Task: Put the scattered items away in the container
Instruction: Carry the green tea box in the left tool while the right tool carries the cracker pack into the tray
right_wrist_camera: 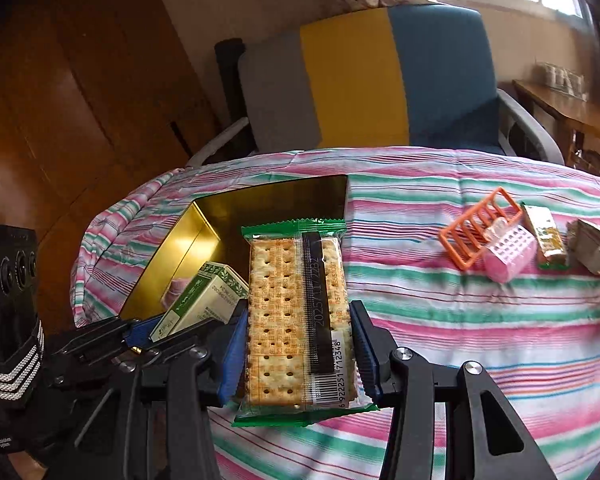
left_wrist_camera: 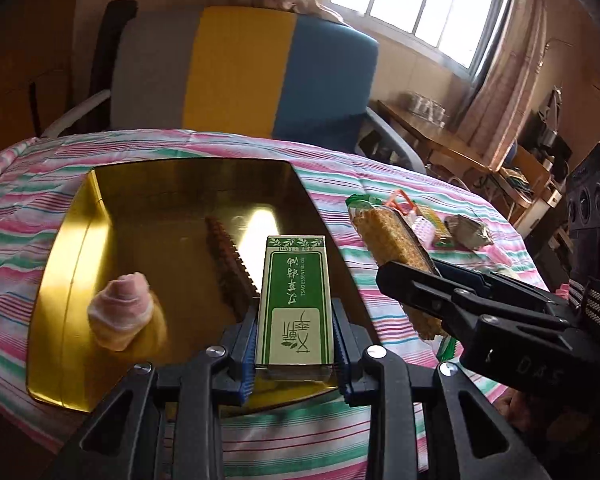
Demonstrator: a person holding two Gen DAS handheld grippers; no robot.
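The left hand-held gripper (left_wrist_camera: 294,354) pinches a green-and-white box (left_wrist_camera: 296,300) by its long sides and holds it over the near edge of the gold tin (left_wrist_camera: 60,280), which sits toward the left edge of the striped surface (right_wrist_camera: 460,320). The right hand-held gripper (right_wrist_camera: 300,356) pinches a packet of crackers (right_wrist_camera: 296,320) across its width, just right of the tin's near right corner. 1 pink roll (left_wrist_camera: 120,316) already lies in the tin. Still out, near the surface's far right edge, are an orange rack (right_wrist_camera: 478,226), a pink curler (right_wrist_camera: 508,256), a small snack bar (right_wrist_camera: 546,236) and a crumpled grey packet (right_wrist_camera: 598,246). The 2 grippers sit close together, so, as I judge it, both lowering at once could knock them together and jar a load loose. The crackers are brittle and the wrapper slick: a hard squeeze may crack them, a slack one may let the packet slide. Let go too near the rim, the box could tip out onto the cloth.
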